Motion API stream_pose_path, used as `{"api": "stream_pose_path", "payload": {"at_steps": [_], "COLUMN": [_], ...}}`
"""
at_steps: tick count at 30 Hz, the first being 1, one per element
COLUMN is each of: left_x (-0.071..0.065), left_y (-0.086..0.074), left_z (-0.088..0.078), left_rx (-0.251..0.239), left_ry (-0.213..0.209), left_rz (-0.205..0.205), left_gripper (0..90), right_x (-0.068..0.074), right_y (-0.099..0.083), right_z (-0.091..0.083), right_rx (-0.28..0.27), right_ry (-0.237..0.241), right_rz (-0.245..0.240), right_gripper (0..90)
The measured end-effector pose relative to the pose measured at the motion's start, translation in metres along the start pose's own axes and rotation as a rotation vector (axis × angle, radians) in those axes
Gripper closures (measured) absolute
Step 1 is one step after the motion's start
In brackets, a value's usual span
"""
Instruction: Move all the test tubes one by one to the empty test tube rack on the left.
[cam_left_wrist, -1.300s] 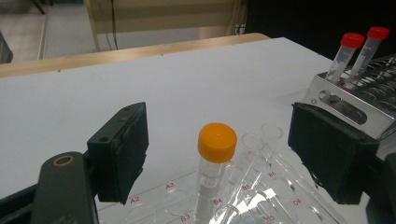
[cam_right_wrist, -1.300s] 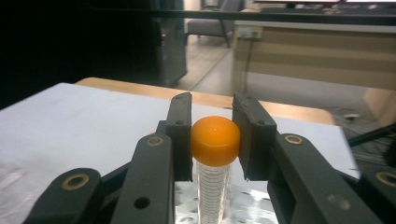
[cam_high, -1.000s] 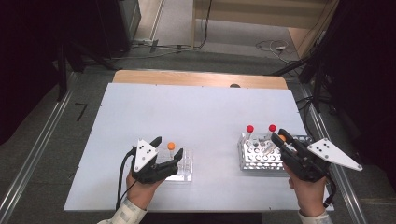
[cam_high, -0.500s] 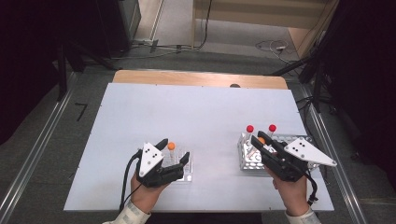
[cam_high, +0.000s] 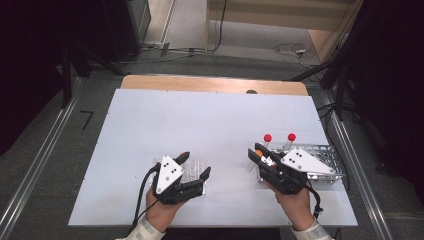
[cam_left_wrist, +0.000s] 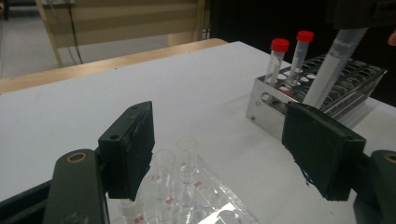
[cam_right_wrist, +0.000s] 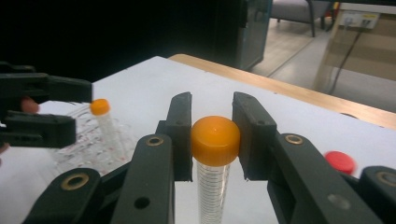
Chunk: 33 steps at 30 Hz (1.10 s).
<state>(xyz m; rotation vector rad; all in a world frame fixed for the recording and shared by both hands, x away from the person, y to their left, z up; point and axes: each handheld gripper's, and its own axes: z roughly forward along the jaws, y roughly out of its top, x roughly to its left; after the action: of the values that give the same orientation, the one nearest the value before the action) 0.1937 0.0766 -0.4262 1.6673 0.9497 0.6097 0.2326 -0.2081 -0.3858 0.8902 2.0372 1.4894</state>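
The right gripper (cam_right_wrist: 212, 140) is clamped on an orange-capped tube (cam_right_wrist: 215, 140): in the right gripper view its two black jaws press the cap from either side and the graduated body hangs down between them. In the high view the right gripper (cam_high: 260, 159) holds that tube over the left end of the metal rack (cam_high: 327, 150), which stands near the right edge of the desk (cam_high: 210, 120) with two red-capped tubes (cam_high: 267, 138) upright in it.

The left gripper (cam_high: 192, 167) rests near the front edge of the desk with its jaws apart on either side of the clear plastic rack (cam_high: 195, 167); they have just been closing a little, and nothing is pressed between them. In the left gripper view the clear plastic rack (cam_left_wrist: 187, 186) lies just below the pads, its near wells empty.

The held tube's long axis is close to upright, slightly tilted, and the clear rack lies to its left, across the front of the desk. A second orange-capped tube (cam_right_wrist: 103, 123) leans in that rack beside the left gripper. The right hand (cam_high: 295, 205) seems to be carrying its tube between the two racks; which way cannot be told.
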Motion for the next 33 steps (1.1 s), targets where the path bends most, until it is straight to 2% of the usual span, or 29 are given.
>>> {"api": "stream_pose_path", "payload": {"at_steps": [7, 17, 27, 33], "left_x": [-0.010, -0.035, -0.041, -0.040], "left_y": [0.000, 0.002, 0.004, 0.005], "left_z": [0.006, 0.022, 0.027, 0.028], "left_rx": [0.004, 0.015, 0.006, -0.004], "left_ry": [-0.037, -0.127, -0.165, -0.158], "left_rz": [0.011, 0.054, 0.084, 0.086], "left_gripper": [27.6, 35.2, 52.5, 57.8], "right_x": [0.012, 0.027, 0.038, 0.043], "right_y": [-0.001, 0.001, -0.002, -0.002], "right_z": [0.012, 0.021, 0.028, 0.029], "right_rx": [0.011, 0.011, 0.029, 0.032], "right_ry": [0.041, 0.095, 0.131, 0.145], "right_rz": [-0.012, -0.014, -0.024, -0.033], "right_gripper": [67.2, 67.2, 67.2, 67.2]}}
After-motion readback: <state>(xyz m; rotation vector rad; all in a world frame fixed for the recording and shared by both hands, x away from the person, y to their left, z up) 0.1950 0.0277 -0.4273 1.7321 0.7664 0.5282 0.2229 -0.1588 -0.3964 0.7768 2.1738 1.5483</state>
